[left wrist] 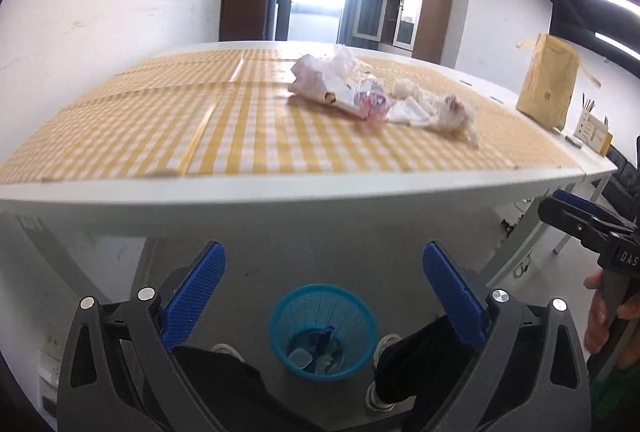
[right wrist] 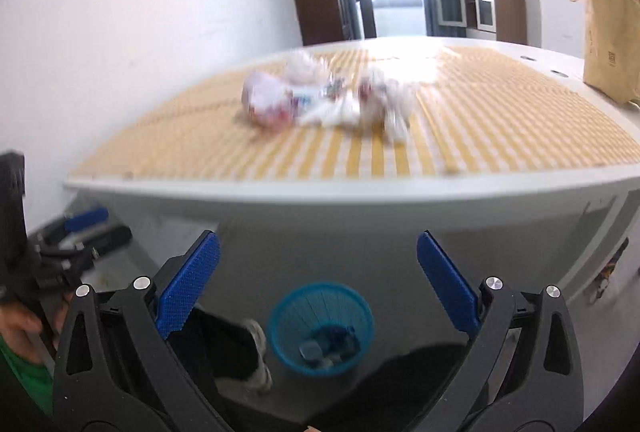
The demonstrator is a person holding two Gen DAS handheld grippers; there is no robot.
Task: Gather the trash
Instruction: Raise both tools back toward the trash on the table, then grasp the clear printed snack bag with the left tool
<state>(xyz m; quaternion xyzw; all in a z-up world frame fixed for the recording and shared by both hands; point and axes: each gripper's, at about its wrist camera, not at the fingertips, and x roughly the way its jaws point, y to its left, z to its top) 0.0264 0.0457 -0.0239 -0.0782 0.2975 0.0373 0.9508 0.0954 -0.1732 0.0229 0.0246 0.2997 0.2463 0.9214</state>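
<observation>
Left gripper (left wrist: 324, 288) and right gripper (right wrist: 318, 282) both have jaws spread wide with nothing between them, held in front of the counter (left wrist: 280, 188) edge. Trash pile (left wrist: 372, 96) of crumpled paper, plastic wrap and a crushed bottle sits mid-counter on the yellow checked cloth (left wrist: 160, 128). Blue bin (left wrist: 323, 328) stands on the floor below between the person's shoes, some trash already in it.

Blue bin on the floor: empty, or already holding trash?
Holding trash. The blue bin stands upright below the table edge, with a few pieces at its bottom, far from full.
</observation>
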